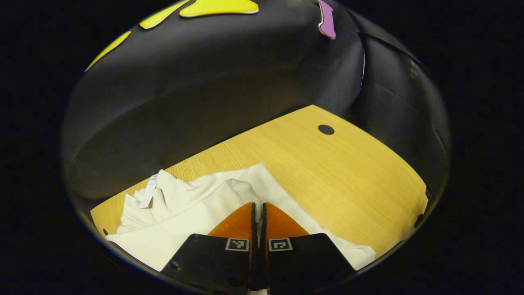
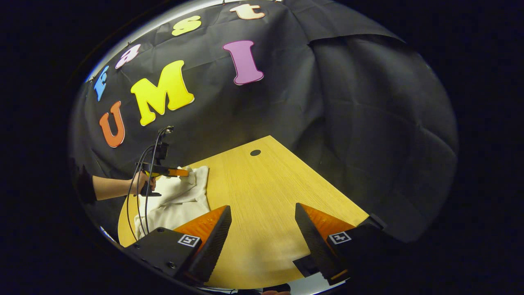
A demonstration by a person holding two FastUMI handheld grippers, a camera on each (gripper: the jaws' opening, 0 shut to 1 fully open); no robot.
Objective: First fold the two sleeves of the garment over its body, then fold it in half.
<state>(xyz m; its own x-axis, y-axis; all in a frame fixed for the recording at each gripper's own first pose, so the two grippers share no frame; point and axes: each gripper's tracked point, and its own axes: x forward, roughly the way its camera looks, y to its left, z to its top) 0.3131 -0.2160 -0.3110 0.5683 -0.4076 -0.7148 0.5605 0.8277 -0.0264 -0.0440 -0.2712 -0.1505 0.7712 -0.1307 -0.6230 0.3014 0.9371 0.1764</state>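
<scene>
The white hooded garment (image 1: 192,213) lies crumpled on the wooden table (image 1: 339,180), at the table's near-left corner in the left gripper view, its hood and white neck label (image 1: 148,191) toward the table's far-left edge. The left gripper (image 1: 258,207) sits over the garment with its orange fingers nearly together; a thin strip of white shows between the tips, but whether cloth is pinched there cannot be told. In the right gripper view, the right gripper (image 2: 262,215) has its fingers spread wide over bare table, well apart from the garment (image 2: 176,196). A round black grommet (image 1: 326,129) is set in the table near its far edge.
</scene>
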